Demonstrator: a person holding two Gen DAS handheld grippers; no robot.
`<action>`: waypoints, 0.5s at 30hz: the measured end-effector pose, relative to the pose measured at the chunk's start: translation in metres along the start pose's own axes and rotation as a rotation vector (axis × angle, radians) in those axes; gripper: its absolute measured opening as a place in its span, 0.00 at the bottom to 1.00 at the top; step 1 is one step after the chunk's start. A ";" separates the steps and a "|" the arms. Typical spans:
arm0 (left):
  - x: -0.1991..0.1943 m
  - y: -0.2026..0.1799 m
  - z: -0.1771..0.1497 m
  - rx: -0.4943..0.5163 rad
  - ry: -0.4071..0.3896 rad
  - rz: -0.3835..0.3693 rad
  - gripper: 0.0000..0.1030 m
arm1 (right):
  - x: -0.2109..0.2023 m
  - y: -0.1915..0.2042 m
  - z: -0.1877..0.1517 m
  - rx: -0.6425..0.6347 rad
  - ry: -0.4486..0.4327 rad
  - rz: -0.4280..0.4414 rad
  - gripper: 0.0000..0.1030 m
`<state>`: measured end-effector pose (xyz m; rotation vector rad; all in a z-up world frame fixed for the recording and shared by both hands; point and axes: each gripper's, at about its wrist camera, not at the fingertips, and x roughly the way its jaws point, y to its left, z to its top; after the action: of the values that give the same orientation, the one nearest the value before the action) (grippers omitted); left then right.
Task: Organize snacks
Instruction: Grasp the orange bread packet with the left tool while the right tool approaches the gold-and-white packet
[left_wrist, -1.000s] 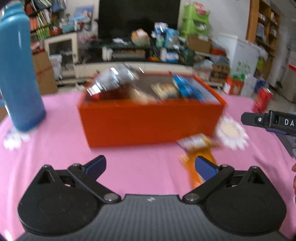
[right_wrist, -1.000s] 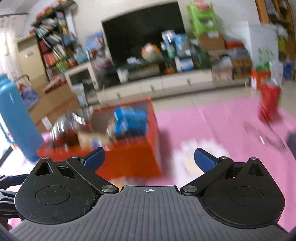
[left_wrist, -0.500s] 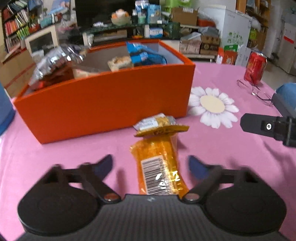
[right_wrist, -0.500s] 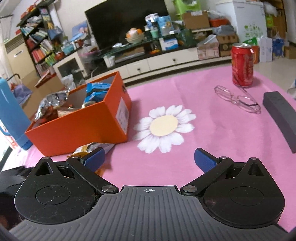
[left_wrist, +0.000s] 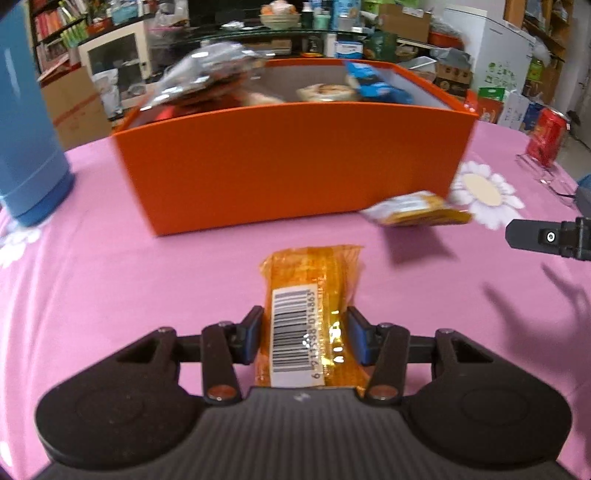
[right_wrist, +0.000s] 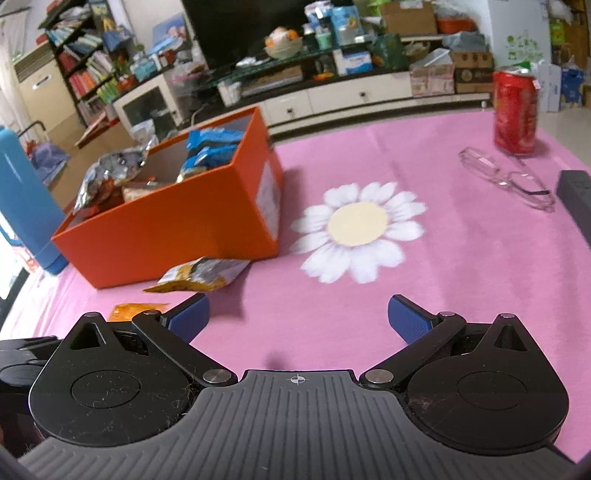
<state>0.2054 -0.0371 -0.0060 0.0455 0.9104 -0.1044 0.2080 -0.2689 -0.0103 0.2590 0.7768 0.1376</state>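
My left gripper is shut on an orange snack packet with a barcode label, held just above the pink tablecloth. Its tip shows in the right wrist view. An orange box holding several snacks stands straight ahead; it also shows in the right wrist view. A second yellow snack packet lies at the box's front right corner, seen too in the right wrist view. My right gripper is open and empty over the cloth, to the right of the left one.
A tall blue flask stands left of the box. A red can, glasses and a dark grey block sit on the right side of the table. A daisy print marks the pink cloth.
My left gripper moved forward over the orange packet and closed on it. The yellow packet now lies apart to the right. My right gripper dropped a little lower.
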 end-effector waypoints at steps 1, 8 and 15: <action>0.000 0.007 -0.001 -0.002 0.002 0.003 0.51 | 0.004 0.005 0.000 -0.006 0.009 0.003 0.92; -0.003 0.043 -0.012 -0.006 -0.019 0.031 0.53 | 0.029 0.052 -0.002 -0.100 0.040 0.034 0.92; -0.003 0.048 -0.016 -0.042 -0.043 -0.001 0.59 | 0.045 0.087 0.000 -0.205 -0.042 -0.006 0.92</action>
<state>0.1965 0.0125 -0.0131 0.0035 0.8697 -0.0869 0.2378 -0.1754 -0.0161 0.0653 0.7160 0.2040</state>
